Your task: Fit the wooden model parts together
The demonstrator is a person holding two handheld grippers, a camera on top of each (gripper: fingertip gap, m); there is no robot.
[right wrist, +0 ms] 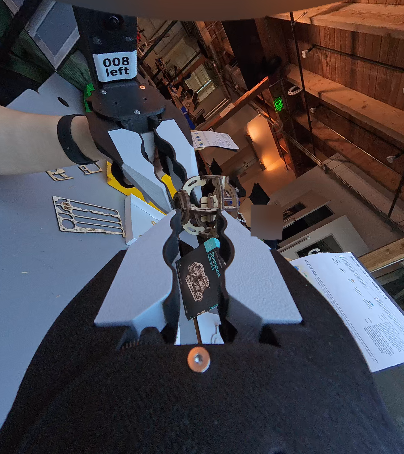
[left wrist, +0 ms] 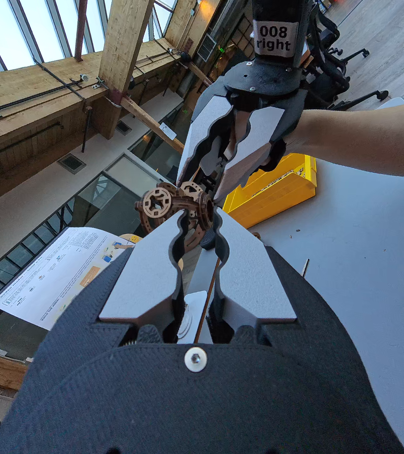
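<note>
The wooden model [left wrist: 156, 202] is a small brown assembly of round discs and curved rings, held in the air over the table edge. My left gripper [left wrist: 199, 212] is shut on its right end, a layered disc sitting between the fingertips. My right gripper [left wrist: 197, 191] comes down from above and pinches the model's upper side. In the right wrist view the model [right wrist: 206, 206] sits between my right gripper's [right wrist: 196, 213] tips, and my left gripper [right wrist: 171, 206] reaches in from the upper left onto a dark wheel. A person's forearm shows behind each gripper.
A grey table [left wrist: 355, 258] lies below with a yellow bin [left wrist: 269, 196] on it. A punched-out wooden parts sheet [right wrist: 88, 216], small offcuts [right wrist: 60, 175], a white box [right wrist: 142, 216] and a dark kit card [right wrist: 201, 277] lie on it. A printed instruction sheet [right wrist: 368, 307] stands nearby. Less than 4 cm separates the two grippers' tips.
</note>
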